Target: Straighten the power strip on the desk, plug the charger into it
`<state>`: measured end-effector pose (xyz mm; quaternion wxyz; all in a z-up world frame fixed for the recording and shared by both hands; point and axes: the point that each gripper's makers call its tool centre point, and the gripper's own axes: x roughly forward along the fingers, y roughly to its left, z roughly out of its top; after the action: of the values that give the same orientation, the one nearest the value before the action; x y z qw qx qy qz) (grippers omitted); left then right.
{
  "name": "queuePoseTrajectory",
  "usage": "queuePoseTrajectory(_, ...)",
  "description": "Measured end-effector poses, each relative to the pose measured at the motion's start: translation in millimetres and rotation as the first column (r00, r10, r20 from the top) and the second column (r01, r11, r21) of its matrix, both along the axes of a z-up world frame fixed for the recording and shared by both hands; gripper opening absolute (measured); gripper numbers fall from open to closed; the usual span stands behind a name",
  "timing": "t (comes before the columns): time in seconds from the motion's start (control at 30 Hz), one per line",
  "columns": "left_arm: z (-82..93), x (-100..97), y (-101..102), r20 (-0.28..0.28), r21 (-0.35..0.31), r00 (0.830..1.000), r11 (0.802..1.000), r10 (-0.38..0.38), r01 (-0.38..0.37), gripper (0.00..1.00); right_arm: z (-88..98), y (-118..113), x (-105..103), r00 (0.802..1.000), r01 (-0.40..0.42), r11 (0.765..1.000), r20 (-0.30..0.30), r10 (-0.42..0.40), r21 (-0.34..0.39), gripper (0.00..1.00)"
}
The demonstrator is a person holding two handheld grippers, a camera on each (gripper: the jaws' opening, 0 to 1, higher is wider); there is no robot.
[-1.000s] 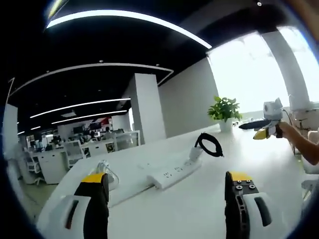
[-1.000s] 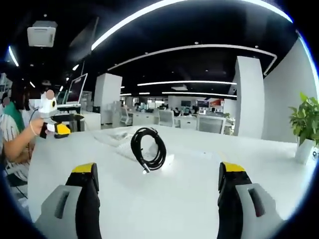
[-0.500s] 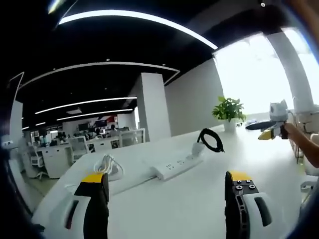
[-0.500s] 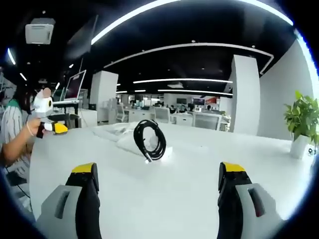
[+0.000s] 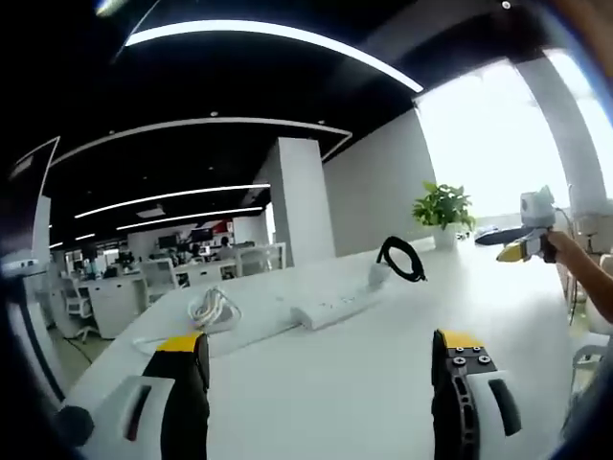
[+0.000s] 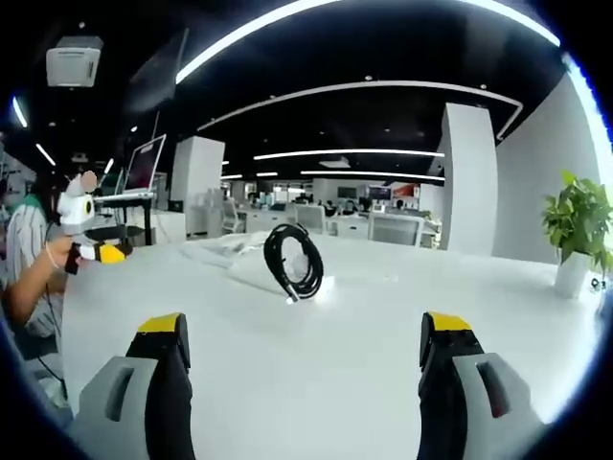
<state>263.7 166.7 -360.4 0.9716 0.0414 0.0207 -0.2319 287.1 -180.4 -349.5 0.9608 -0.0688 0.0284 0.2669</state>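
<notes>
Power strip (image 5: 332,309), white and long, lies flat on the white worktop (image 5: 364,383), set at a slant across the left gripper view, well ahead of the jaws. Its black cord (image 5: 402,259) stands coiled in a loop at the strip's far end; in the right gripper view the same coil (image 6: 294,262) rises from the near end of the strip (image 6: 278,279). Coiled white cable (image 5: 211,309) rests on the worktop just left of the strip, apart from it; whether a charger is attached cannot be told.

Left gripper (image 5: 321,362): jaws wide apart, nothing between them, held above the worktop short of the strip. It also appears at the left edge of the right gripper view (image 6: 91,251), held in a person's hand.

Right gripper (image 6: 302,355): jaws wide apart, nothing held, over bare worktop (image 6: 316,364). It also appears at the right edge of the left gripper view (image 5: 517,251).

Potted plant (image 5: 443,213) stands at the far worktop edge near the window. White column (image 5: 302,201) and office desks behind.
</notes>
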Motion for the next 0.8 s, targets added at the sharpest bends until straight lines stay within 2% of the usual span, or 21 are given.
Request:
queuePoseTrajectory(0.17,-3.0,-3.0,-1,0.001,0.007,1.000,1.000,0.010,-0.010,0.99,-1.8,-2,-5,1.000,0.007,1.000,-0.001,-0.007,0.001,1.00)
queuePoseTrajectory(0.47,-12.7,-7.1,-2,-0.017,-0.022,1.000,1.000,0.011,-0.012,0.99,-9.1,-3,-10,1.000,0.014,1.000,-0.012,-0.014,0.004,1.00)
queuePoseTrajectory(0.8,-13.1,-13.2,-4,-0.003,-0.031,1.000,0.999,0.019,-0.019,0.98,-12.4,-2,-14,1.000,0.018,1.000,-0.014,-0.017,0.018,0.99)
